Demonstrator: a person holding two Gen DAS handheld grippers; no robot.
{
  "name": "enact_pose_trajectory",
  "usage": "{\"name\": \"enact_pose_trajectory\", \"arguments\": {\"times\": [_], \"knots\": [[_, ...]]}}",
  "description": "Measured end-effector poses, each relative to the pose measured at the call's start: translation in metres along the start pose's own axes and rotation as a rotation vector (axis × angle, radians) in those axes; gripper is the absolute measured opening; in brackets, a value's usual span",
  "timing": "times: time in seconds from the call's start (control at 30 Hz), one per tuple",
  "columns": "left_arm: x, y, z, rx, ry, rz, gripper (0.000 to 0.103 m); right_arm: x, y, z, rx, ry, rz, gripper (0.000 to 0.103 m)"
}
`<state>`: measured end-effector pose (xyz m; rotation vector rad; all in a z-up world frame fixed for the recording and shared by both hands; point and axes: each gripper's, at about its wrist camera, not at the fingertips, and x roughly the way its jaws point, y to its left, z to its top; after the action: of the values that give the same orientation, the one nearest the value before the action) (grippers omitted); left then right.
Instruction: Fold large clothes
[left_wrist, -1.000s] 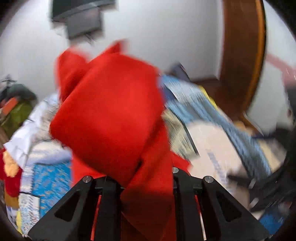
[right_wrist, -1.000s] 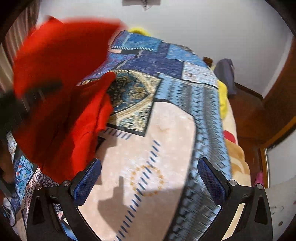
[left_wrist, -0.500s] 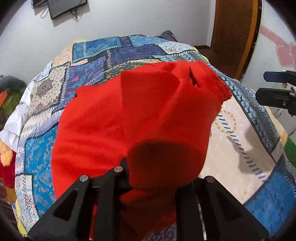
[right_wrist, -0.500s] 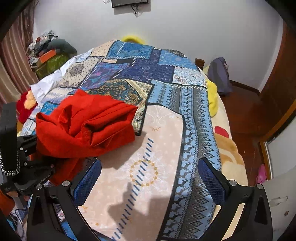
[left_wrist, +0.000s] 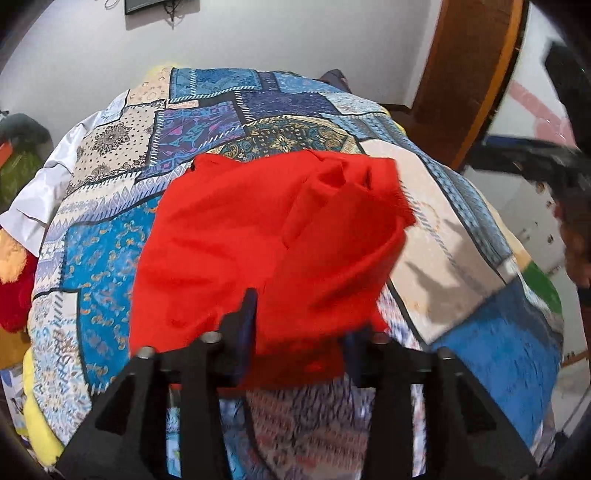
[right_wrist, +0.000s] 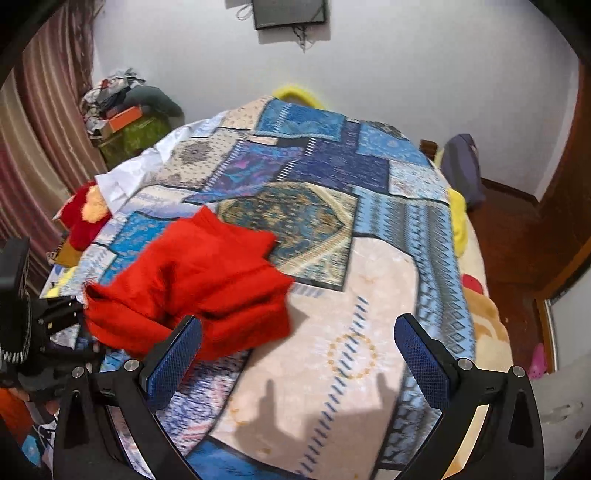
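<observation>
Bedspread (right_wrist: 369, 295) under red garment (right_wrist: 207, 284)

the red garment (left_wrist: 266, 240) is a plain bright red, soft, thick-looking cloth, bunched into a loose, rumpled heap with several overlapping folds and one fringed or frayed edge showing. it lies on the patchwork bedspread (left_wrist: 207, 122), toward the near left part of the bed, its near edge hanging between the fingers of the left gripper (left_wrist: 299, 332).
</observation>
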<state>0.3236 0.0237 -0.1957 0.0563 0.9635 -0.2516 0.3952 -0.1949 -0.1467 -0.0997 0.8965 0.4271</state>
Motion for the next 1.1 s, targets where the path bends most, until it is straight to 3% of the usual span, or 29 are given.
{"name": "enact_pose_trajectory", "arguments": {"times": [0.07, 0.2, 0.23, 0.37, 0.43, 0.57, 0.7, 0.8, 0.97, 1.1], "knots": [[-0.012, 0.0, -0.008, 0.016, -0.008, 0.004, 0.061, 0.001, 0.011, 0.004, -0.012, -0.005, 0.01, 0.103], [-0.038, 0.012, -0.011, 0.012, -0.052, 0.04, 0.065, 0.01, 0.039, 0.014, -0.01, -0.009, 0.062, 0.103], [-0.043, 0.019, -0.009, -0.004, -0.066, 0.052, 0.071, 0.013, 0.045, 0.016, -0.004, -0.005, 0.075, 0.103], [-0.046, 0.053, 0.001, -0.055, -0.109, 0.131, 0.082, 0.046, 0.071, 0.012, 0.001, 0.065, 0.11, 0.103], [-0.031, 0.073, 0.007, -0.079, -0.076, 0.17, 0.083, 0.07, 0.079, 0.003, 0.003, 0.141, 0.109, 0.103], [0.011, 0.104, 0.003, -0.149, 0.04, 0.138, 0.083, 0.115, 0.085, -0.033, -0.015, 0.3, 0.059, 0.103], [0.052, 0.117, -0.021, -0.148, 0.147, 0.122, 0.086, 0.126, 0.073, -0.062, -0.019, 0.382, 0.07, 0.103], [0.051, 0.121, -0.041, -0.159, 0.122, 0.124, 0.096, 0.118, 0.056, -0.07, 0.033, 0.4, 0.112, 0.103], [0.041, 0.128, -0.064, -0.169, 0.133, 0.13, 0.096, 0.104, 0.029, -0.075, 0.095, 0.418, 0.105, 0.103], [0.025, 0.127, -0.069, -0.097, 0.154, 0.249, 0.095, 0.087, 0.016, -0.071, 0.137, 0.399, 0.108, 0.103]]}}
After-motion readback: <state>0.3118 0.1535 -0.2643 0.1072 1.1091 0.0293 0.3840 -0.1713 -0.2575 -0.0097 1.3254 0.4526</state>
